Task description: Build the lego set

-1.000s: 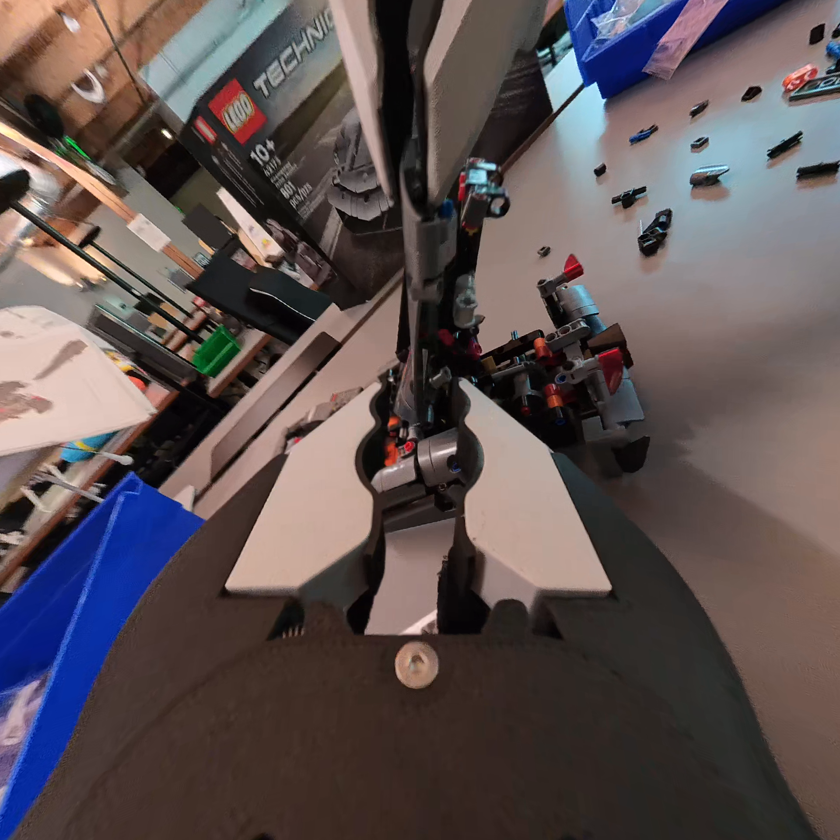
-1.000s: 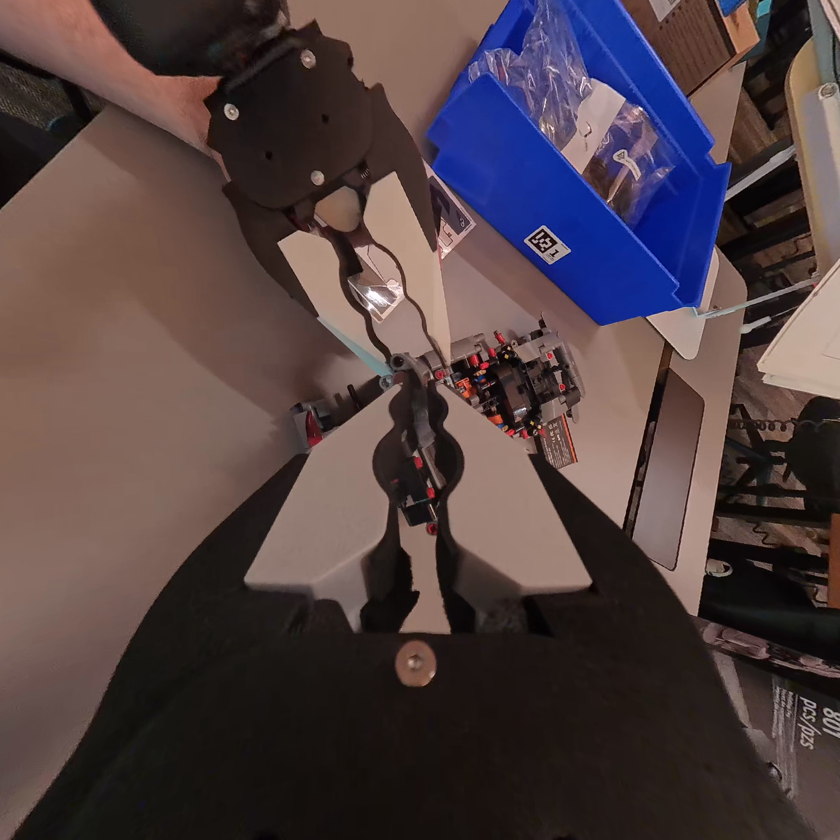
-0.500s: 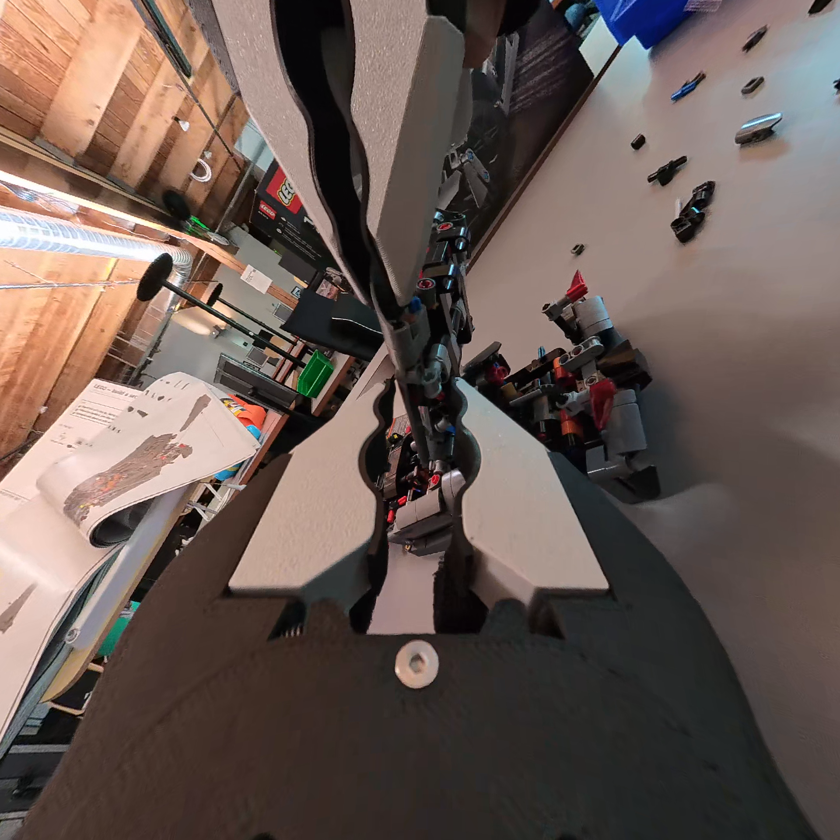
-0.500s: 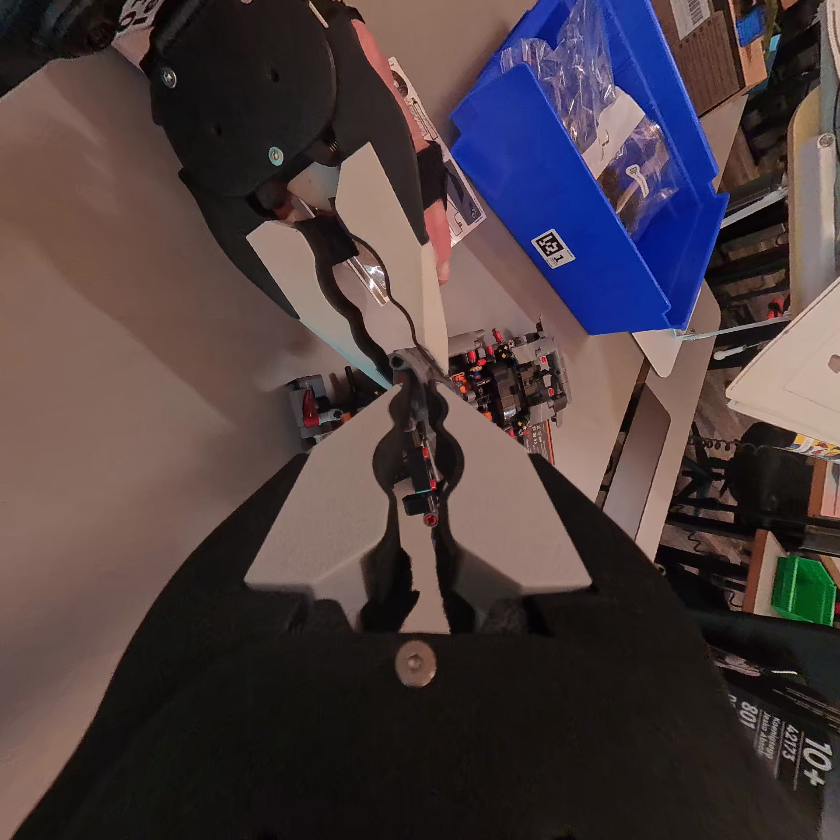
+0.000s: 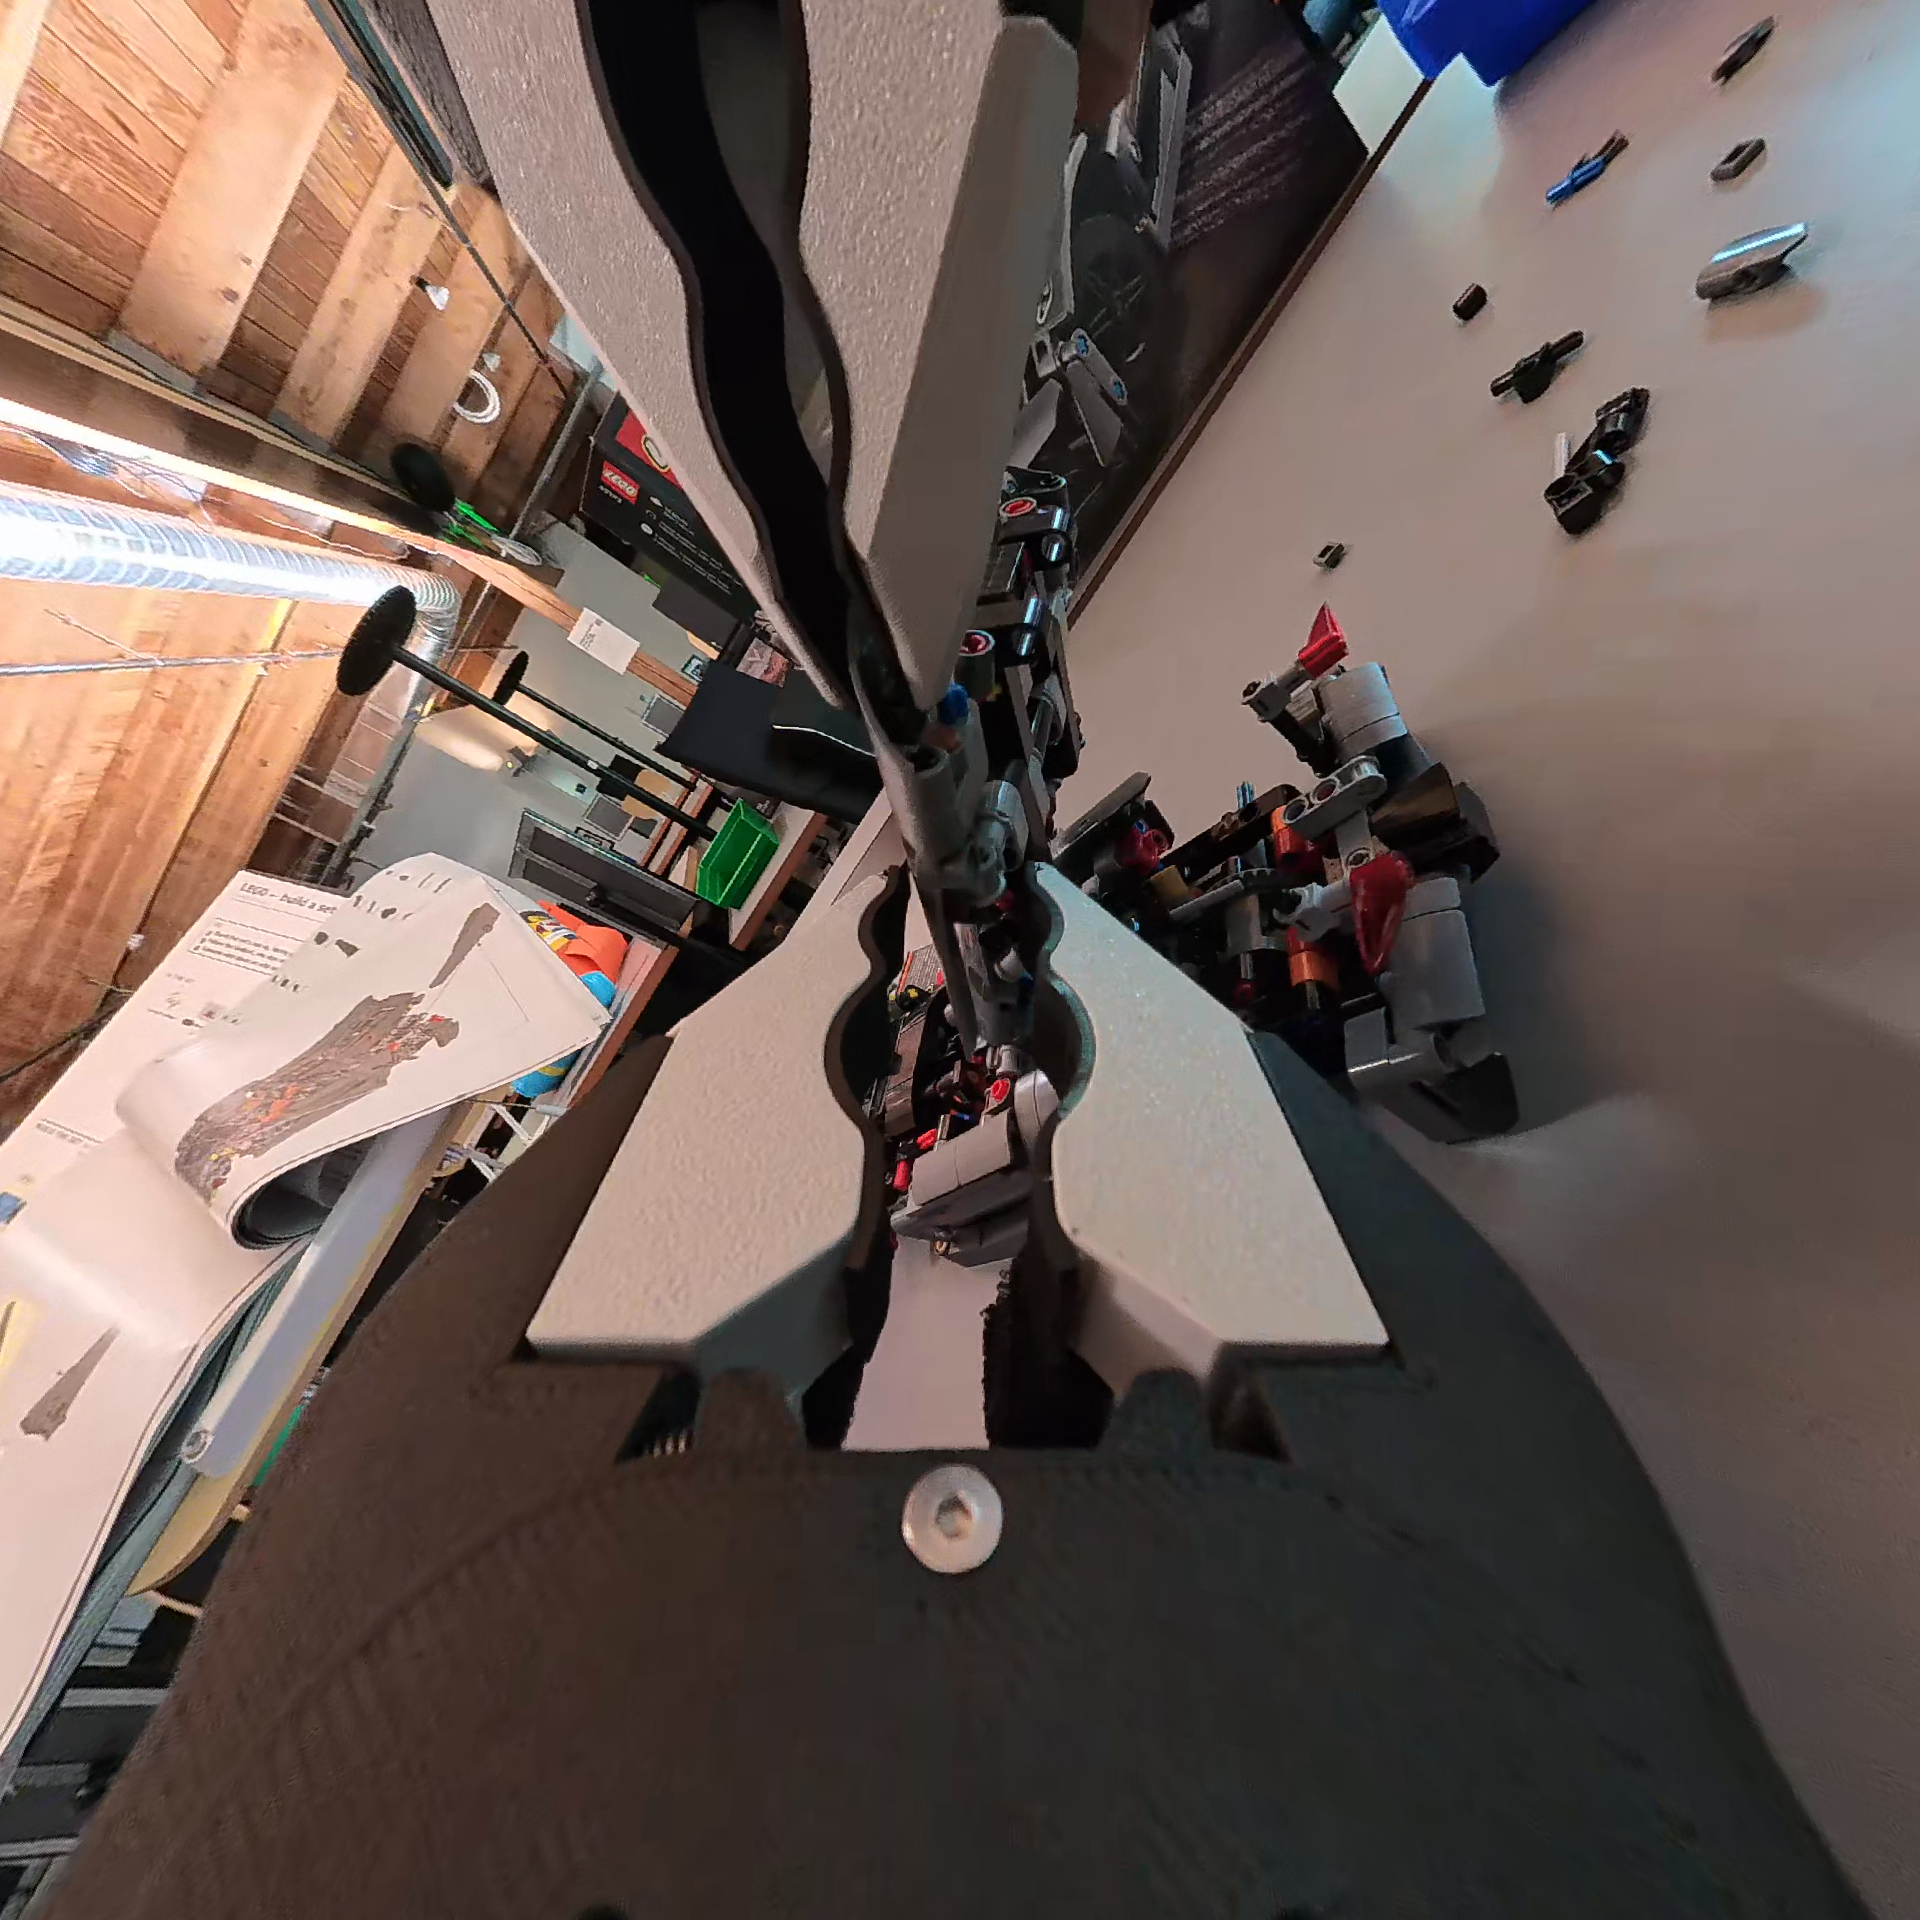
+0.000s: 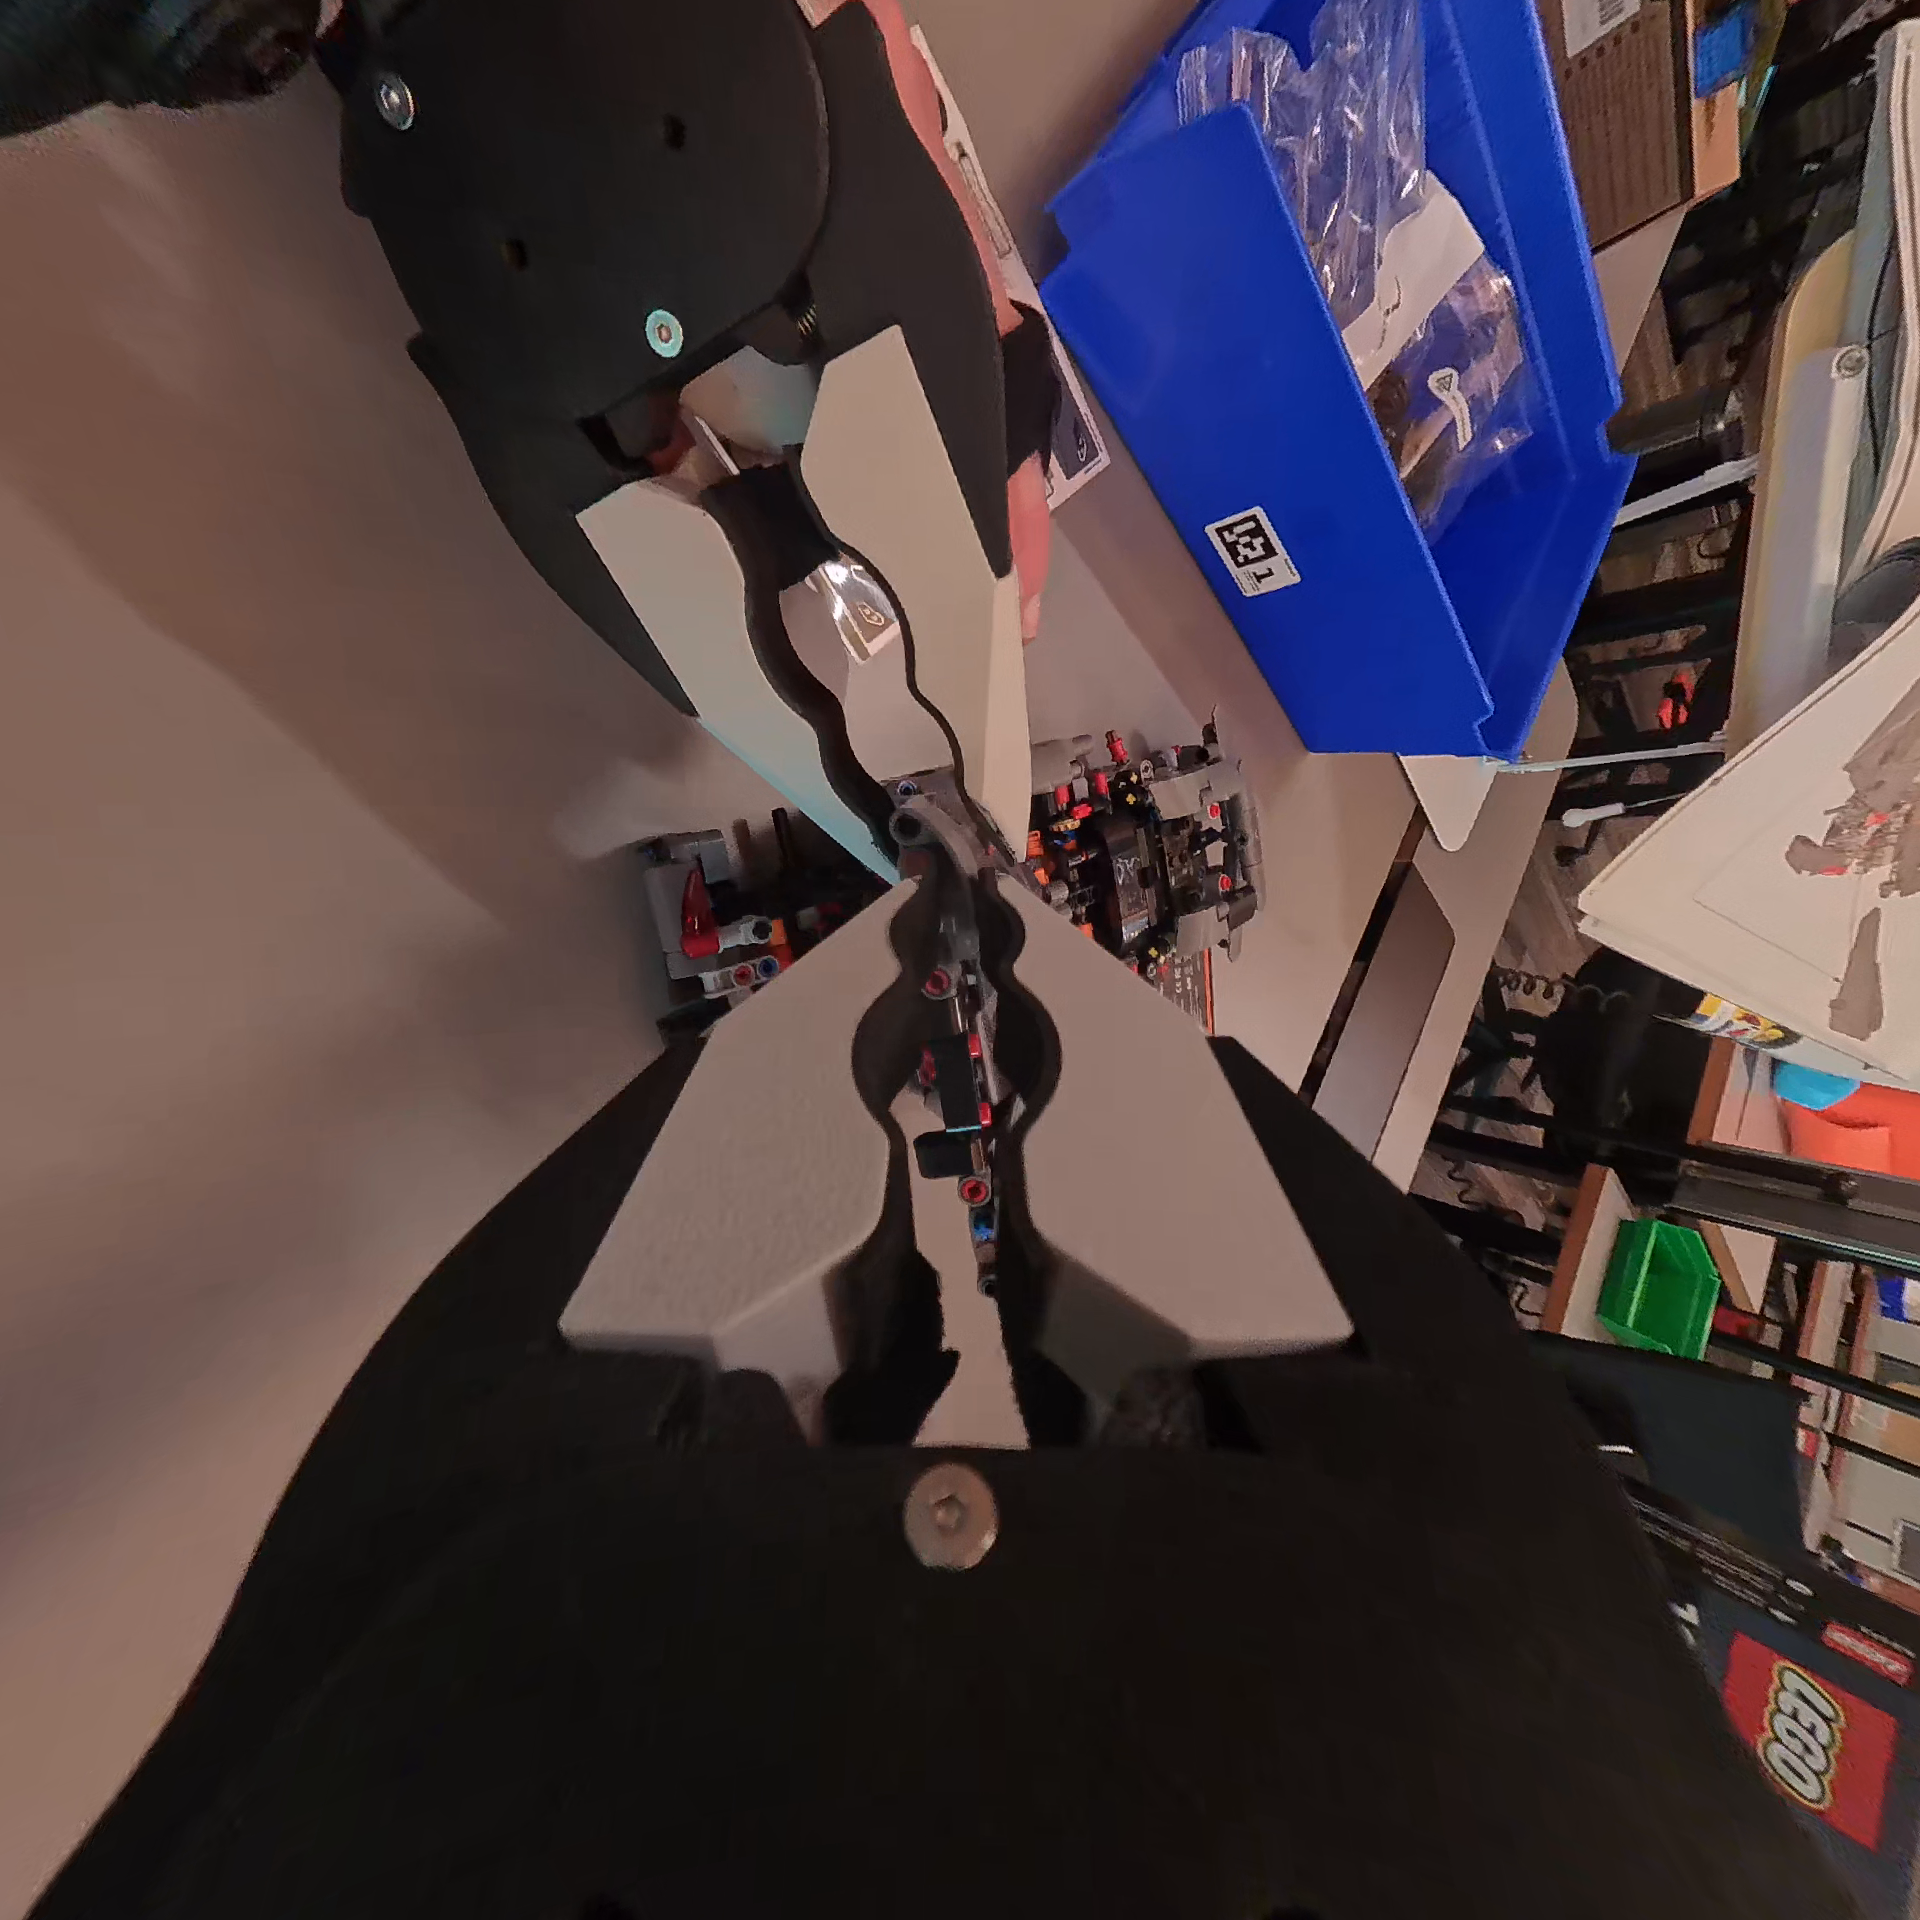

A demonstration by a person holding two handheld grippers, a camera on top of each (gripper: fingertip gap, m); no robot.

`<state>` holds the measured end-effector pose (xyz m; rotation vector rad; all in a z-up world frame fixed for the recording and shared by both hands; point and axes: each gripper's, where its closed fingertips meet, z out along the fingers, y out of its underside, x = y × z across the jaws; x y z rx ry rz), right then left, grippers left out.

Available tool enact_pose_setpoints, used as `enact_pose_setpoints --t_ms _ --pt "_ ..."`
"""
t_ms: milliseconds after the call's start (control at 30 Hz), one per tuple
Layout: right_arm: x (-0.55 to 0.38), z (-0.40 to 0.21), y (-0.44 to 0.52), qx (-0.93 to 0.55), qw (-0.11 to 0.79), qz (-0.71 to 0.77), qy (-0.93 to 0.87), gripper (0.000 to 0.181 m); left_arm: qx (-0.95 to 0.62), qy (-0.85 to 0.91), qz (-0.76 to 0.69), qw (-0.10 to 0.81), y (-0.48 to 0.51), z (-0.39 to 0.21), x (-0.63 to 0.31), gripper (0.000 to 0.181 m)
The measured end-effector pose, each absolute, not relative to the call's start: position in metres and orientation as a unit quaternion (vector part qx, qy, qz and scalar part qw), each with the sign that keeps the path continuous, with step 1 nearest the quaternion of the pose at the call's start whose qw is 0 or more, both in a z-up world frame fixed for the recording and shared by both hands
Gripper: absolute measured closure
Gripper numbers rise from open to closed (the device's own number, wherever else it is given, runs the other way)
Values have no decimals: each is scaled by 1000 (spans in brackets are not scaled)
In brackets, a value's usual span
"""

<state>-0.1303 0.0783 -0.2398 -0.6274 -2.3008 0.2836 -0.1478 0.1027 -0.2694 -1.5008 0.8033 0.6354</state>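
Both grippers, left (image 5: 961, 997) and right (image 6: 961, 997), have fingers clamped on one slim subassembly (image 6: 961, 1081) mid-frame, above the tabletop (image 5: 1714, 831). It looks like a joining step. Next likely needs aligned pressing toward the chassis (image 6: 1143, 873).

Table (image 5: 1714, 935): pale grey and matte under my claws; one long edge runs past the dark box.
Partly built model (image 5: 1340, 914): grey, black, red and orange, sitting on the table near that edge.
Second built section (image 6: 1153, 862): black and grey, close to the blue bin.
Blue bin (image 6: 1299, 540): at the table's edge, clear bags of parts inside.
Loose pieces (image 5: 1590, 457): small, black, grey and blue, scattered well apart from the model.
Printed sheet (image 6: 1075, 457): lies flat beside the bin.
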Motion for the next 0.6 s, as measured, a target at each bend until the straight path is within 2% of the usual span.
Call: enact_pose_setpoints --t_ms 600 --pt "-131 -244 77 -237 367 53 -898 176 -651 353 288 607 103 -271 -149 168"
